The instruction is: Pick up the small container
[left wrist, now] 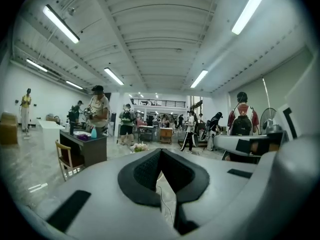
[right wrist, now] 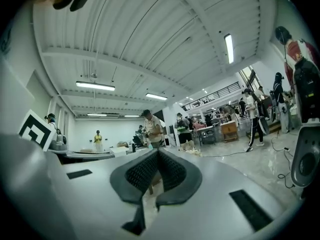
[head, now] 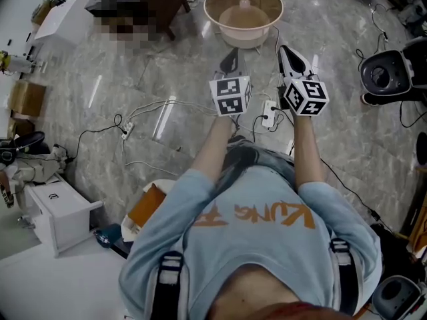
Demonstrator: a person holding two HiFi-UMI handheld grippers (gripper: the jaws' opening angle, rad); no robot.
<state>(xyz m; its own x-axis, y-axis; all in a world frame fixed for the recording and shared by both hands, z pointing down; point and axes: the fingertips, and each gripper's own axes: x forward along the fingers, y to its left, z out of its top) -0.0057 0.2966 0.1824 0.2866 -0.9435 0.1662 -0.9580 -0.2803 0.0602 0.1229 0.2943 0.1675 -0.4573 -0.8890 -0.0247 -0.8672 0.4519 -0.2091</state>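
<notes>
Item: left gripper (head: 229,60), held out ahead of the person (head: 253,232) in a pale blue shirt, marker cube (head: 231,95) facing up; in the left gripper view its dark ribbed pads meet at the tip (left wrist: 160,151), claw clenched with nothing between. Item: right gripper (head: 291,57), just beside the left and level with it, its own marker cube (head: 305,97) near the wrist; in the right gripper view the pads also touch at the tip (right wrist: 157,151), clenched and empty. Item: basin (head: 215,13), round, pale, standing on the grey marbled floor (head: 100,85) straight ahead of both grippers and apart from them. Item: small container (head: 244,8), pale, standing near the middle of the basin; too small for its shape to be told further, and neither claw touches it. Item: power strip (head: 269,114), white, lying on the floor under the right gripper, with thin cables (head: 143,107) trailing off to the left. Item: white cabinet (head: 59,212), low, at the person's lower left. Item: cardboard box (head: 27,97), at the left edge. Item: dark desk (left wrist: 87,146) with a wooden chair (left wrist: 64,159) beside it, seen in the left gripper view, with standing people behind it in a large hall. Item: ceiling lights (left wrist: 61,24), long strips, lit.
</notes>
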